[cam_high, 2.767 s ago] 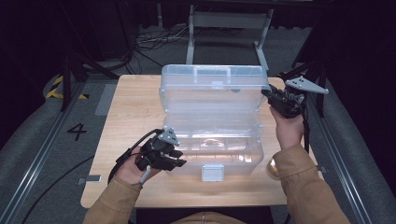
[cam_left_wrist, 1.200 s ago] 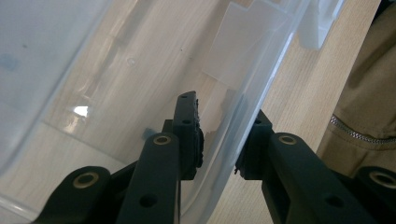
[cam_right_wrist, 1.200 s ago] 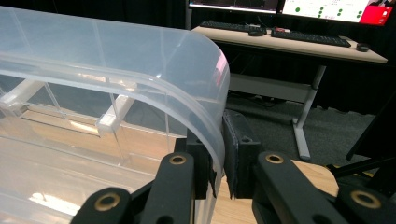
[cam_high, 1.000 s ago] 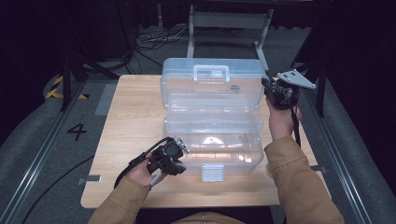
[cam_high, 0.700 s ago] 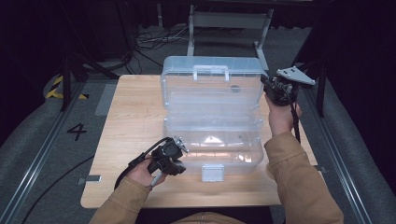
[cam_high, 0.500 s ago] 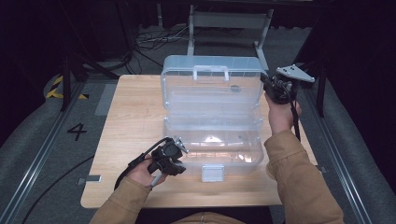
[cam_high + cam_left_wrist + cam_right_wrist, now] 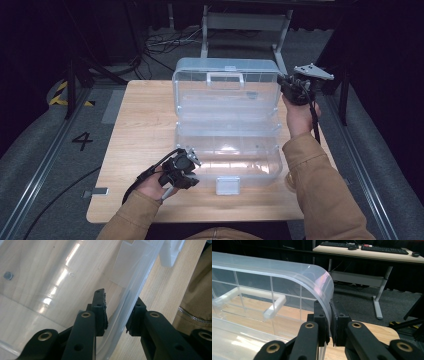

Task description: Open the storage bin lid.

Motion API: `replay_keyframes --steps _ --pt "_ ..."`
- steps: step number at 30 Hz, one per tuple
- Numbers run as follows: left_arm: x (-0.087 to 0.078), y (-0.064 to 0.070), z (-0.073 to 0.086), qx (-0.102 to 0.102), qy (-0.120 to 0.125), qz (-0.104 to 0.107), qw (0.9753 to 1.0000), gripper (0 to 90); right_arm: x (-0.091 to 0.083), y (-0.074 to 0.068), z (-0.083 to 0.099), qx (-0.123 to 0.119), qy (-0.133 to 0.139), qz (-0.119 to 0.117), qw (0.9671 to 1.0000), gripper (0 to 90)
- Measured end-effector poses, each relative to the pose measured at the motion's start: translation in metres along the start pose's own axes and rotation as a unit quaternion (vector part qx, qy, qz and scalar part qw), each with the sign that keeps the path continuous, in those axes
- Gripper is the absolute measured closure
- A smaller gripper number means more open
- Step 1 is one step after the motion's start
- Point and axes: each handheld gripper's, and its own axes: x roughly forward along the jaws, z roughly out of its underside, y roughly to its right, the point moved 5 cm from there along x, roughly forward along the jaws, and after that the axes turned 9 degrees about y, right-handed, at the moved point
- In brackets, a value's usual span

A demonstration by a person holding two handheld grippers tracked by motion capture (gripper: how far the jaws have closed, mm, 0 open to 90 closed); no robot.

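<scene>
The right hand-held gripper [image 7: 329, 340] pinches the raised lid [image 7: 225, 90]; the left hand-held gripper [image 7: 117, 327] straddles the box [image 7: 227, 160] wall, seemingly unclamped, on the counter [image 7: 135, 125].

Clear plastic box [image 7: 227, 125]; light wood table [image 7: 140, 125] — black gripper jaws.

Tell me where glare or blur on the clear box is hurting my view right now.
High view: dark surroundings, soft glare on the box base. Left gripper view: bright streaks across the clear wall, left tool close and sharp. Right gripper view: a highlight on the lid corner, right tool crisp, background desk soft.
</scene>
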Motion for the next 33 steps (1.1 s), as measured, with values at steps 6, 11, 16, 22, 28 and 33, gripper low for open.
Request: replay_keyframes --steps 6,11,16,22,28,33 --pt "0.0 0.0 0.0 -0.001 0.0 0.001 1.0 72.6 0.008 0.002 -0.001 0.004 -0.008 -0.003 1.0 84.8" --pt "0.0 0.0 0.0 -0.001 0.001 -0.001 1.0 72.4 0.014 0.004 0.001 0.012 -0.007 -0.004 0.9999 85.0" --pt "0.0 0.001 0.0 -0.001 0.001 -0.001 1.0 72.3 0.02 0.006 0.002 0.015 -0.006 -0.006 0.9998 85.2" --pt "0.0 0.001 0.0 0.0 0.002 -0.002 1.0 72.3 0.027 0.008 0.003 0.02 -0.014 -0.009 0.9997 85.4" --pt "0.0 0.0 0.0 -0.003 0.007 0.001 1.0 72.2 0.034 0.012 0.006 0.021 -0.012 -0.016 0.9996 85.3" --pt "0.0 0.0 0.0 -0.005 0.01 0.003 0.9999 72.2 0.039 0.014 0.009 0.02 -0.009 -0.021 0.9995 85.4"
